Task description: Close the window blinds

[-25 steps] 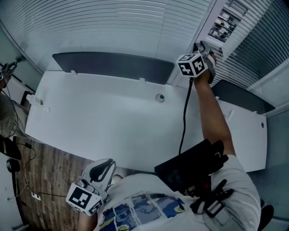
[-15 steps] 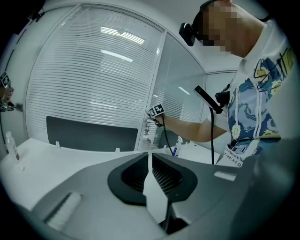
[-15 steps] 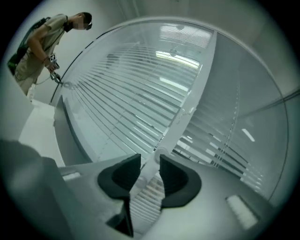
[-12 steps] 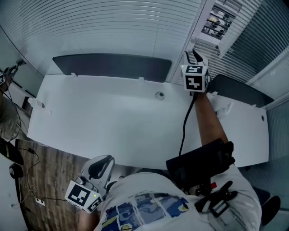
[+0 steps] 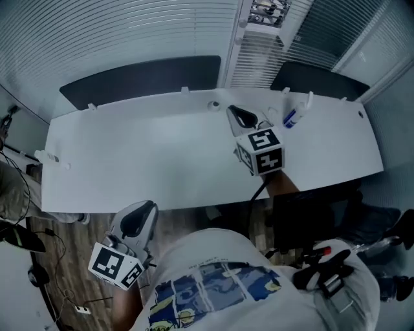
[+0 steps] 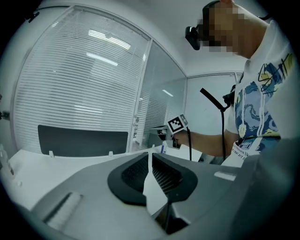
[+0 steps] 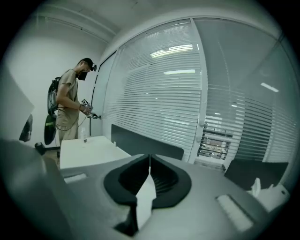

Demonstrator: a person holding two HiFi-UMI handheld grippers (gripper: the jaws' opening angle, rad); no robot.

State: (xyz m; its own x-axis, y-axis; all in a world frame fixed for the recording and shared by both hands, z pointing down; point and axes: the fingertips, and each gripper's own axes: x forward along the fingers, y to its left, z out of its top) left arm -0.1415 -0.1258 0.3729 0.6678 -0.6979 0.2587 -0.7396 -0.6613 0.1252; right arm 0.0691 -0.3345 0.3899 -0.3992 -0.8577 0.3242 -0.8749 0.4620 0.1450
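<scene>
The left gripper [image 5: 139, 213] hangs at the lower left of the head view, off the near edge of the white desk [image 5: 129, 161], its jaws brought together with nothing between them. Above it, across the upper left of the frame, the wide blind [image 5: 129, 32] behind the dark screen [image 5: 142, 81] has its slats lying flat and reads as one unbroken pale sheet. Toward the centre, the right gripper [image 5: 238, 114] is low over the far part of the desk, pointing at the window; its jaws have just been closing and now meet on nothing. Just right of it, at the top middle, the narrow blind [image 5: 259, 52] looks like the piece left to do: its upper slats [image 5: 268, 10] stand apart and lights show through them. Farther right a third blind [image 5: 336, 32] looks darker, and I cannot tell how its slats are set. In the right gripper view, small pale fittings [image 7: 202, 125] sit on the post beside the narrow strip; whether they are its tilt control I cannot tell. The slats are probably thin, light and springy, and would likely kink if pinched, so they are not the place to grip. A cord, wand or knob at the strip's edge is the better hold. Such a part is slim and smooth and may slip between the pads, so it probably needs a firm, square pinch and a slow, steady pull or twist.
</scene>
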